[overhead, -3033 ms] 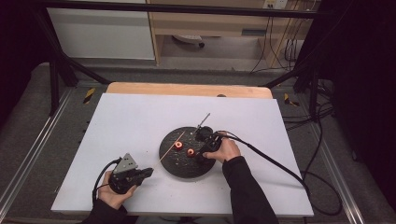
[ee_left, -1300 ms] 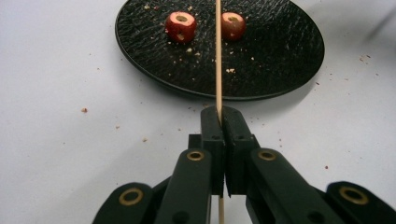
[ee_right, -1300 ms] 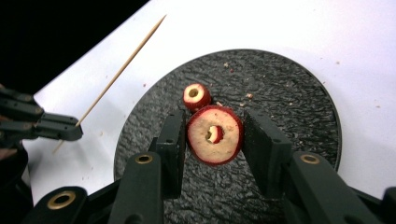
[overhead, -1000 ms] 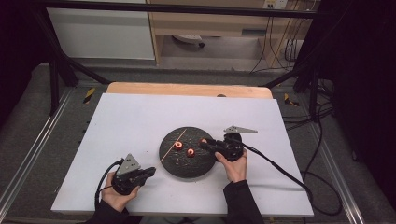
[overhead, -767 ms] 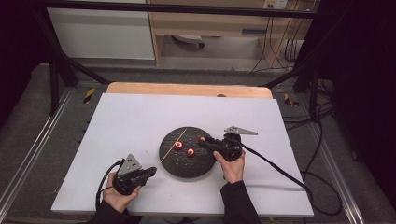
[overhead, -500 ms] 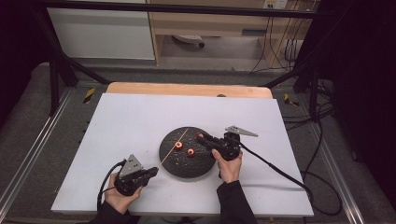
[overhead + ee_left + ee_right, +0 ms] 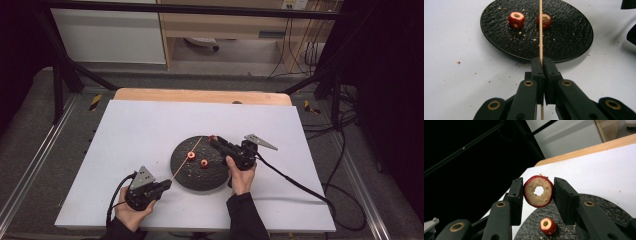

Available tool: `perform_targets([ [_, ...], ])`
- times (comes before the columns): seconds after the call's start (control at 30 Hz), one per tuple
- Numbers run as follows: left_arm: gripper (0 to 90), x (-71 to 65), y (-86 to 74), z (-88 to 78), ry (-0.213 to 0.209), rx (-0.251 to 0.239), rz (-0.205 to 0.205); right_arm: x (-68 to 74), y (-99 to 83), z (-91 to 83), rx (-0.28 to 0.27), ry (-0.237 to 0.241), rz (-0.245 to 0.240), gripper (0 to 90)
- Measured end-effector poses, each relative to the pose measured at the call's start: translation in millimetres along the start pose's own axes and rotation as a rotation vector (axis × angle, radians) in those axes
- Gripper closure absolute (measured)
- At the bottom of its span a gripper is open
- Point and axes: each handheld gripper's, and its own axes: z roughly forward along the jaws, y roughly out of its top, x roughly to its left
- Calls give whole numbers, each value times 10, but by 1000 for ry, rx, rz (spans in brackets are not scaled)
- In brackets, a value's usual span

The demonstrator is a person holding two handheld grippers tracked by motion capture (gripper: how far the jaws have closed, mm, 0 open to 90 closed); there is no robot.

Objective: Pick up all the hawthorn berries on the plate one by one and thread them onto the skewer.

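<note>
Covering a wooden table (image 7: 200, 95), white sheet (image 7: 150, 130), probably crumb-flecked.

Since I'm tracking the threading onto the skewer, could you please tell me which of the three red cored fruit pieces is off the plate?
The fruit piece clamped in the right gripper, hole facing the camera; the two other pieces lie on the black plate.

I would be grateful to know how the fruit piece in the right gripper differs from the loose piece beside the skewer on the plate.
The held piece is clamped in the right gripper above the plate; the loose piece lies on the plate. The held piece shows a pale cut face; the loose piece shows mostly red skin. Both are red with a hole through the middle.
</note>
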Motion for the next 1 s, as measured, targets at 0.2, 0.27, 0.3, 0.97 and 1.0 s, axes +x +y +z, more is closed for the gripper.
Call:
perform_targets([
  [0.2,882,-26,11,14,-8,0,-16,-13,6,20,-51,-6,-7,613],
  [0.27,882,-35,16,17,-11,-1,-21,-21,14,28,-63,-10,-7,613],
  [0.3,882,-41,22,18,-14,-1,-24,-22,17,32,-71,-11,-4,613],
  [0.97,882,-204,148,105,-65,14,-54,-71,73,62,-134,-17,-23,613],
  [1.0,881,-208,152,106,-66,14,-55,-73,72,63,-134,-17,-26,613],
])
